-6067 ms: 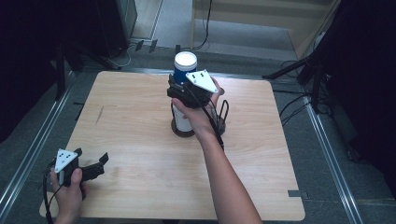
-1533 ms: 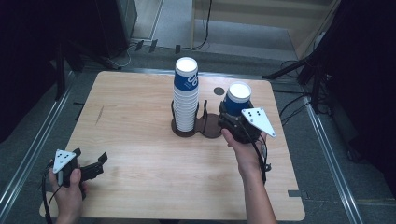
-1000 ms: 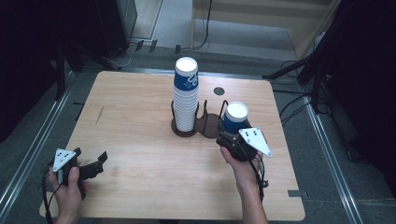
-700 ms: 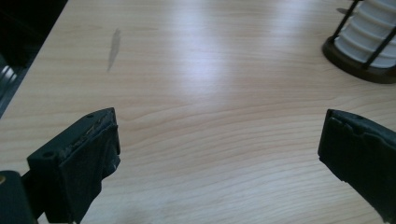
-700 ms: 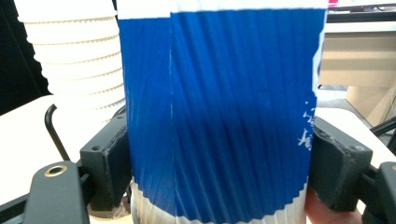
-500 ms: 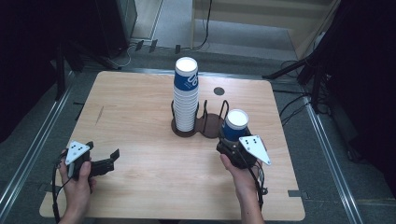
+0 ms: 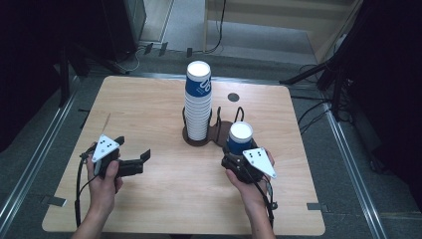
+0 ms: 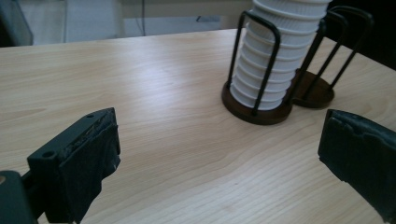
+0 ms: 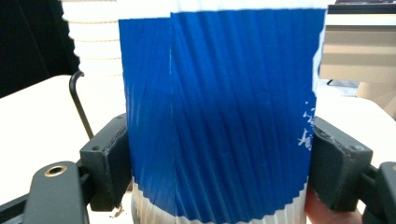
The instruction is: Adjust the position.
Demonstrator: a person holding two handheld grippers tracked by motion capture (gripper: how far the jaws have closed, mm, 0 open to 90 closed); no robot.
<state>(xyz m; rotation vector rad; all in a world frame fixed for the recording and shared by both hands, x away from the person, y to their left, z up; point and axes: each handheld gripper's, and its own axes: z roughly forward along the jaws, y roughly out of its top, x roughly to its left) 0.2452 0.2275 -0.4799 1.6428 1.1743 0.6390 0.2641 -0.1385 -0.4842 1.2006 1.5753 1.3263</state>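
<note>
A tall stack of blue and white paper cups (image 7: 198,102) stands in a dark wire holder (image 7: 197,135) at the table's middle; its white ribbed lower part (image 8: 275,60) rises ahead in the left gripper view. My right gripper (image 7: 238,160) is shut on a single blue cup (image 7: 239,138) (image 9: 219,116), upside down, white base up, just in front of the holder's second ring (image 7: 230,127). Both pads press the cup's sides in the right gripper view. My left gripper (image 7: 144,160) is open near the front left, its jaws wide apart with nothing between them (image 8: 219,158), pointing toward the holder.
The wooden table (image 7: 149,104) has a small dark round hole (image 7: 232,97) behind the holder. Metal rails (image 7: 45,144) run along both sides on the floor, and cables and dark stands (image 7: 328,74) sit beyond the far edge.
My left gripper has lifted and moved right, toward the table's middle. My right gripper has drawn the single cup slightly nearer the front edge and lower.
</note>
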